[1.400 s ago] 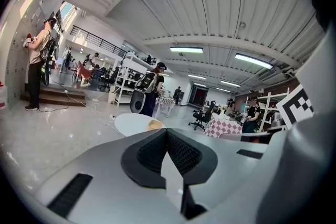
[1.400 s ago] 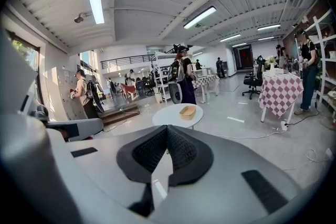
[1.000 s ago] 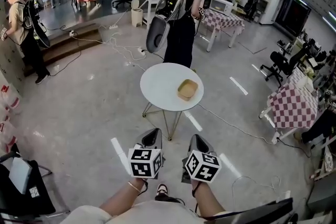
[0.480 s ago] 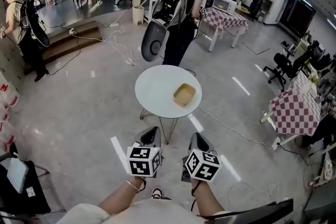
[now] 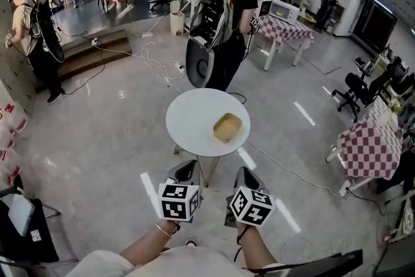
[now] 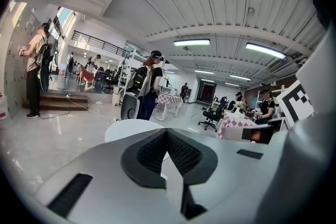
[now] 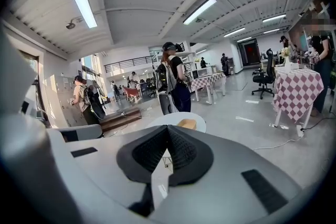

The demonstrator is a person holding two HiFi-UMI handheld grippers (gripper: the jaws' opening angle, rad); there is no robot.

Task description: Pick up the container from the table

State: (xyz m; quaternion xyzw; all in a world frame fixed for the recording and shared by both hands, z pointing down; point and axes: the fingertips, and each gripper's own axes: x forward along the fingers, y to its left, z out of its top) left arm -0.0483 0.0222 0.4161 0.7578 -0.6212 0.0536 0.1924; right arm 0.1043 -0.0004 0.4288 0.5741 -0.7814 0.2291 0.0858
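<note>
A shallow tan container (image 5: 227, 127) rests on the right part of a round white table (image 5: 191, 115) ahead of me; in the right gripper view the container (image 7: 187, 124) shows on the table (image 7: 173, 119) just past the jaws. My left gripper (image 5: 187, 168) and right gripper (image 5: 246, 174) hover side by side short of the table's near edge, both shut with nothing between the pads. In the left gripper view only the white table (image 6: 128, 127) shows beyond the shut left gripper (image 6: 167, 131). The right gripper (image 7: 168, 128) points toward the table.
A person with a backpack (image 5: 230, 16) stands just behind the table. Another person (image 5: 35, 36) stands at the left by wooden steps (image 5: 97, 52). Cables (image 5: 155, 65) trail over the floor. Checkered tables (image 5: 366, 146) and office chairs (image 5: 356, 87) are at the right.
The table and container have come closer and lower in the head view as I moved toward them. Both grippers stay shut and side by side.
</note>
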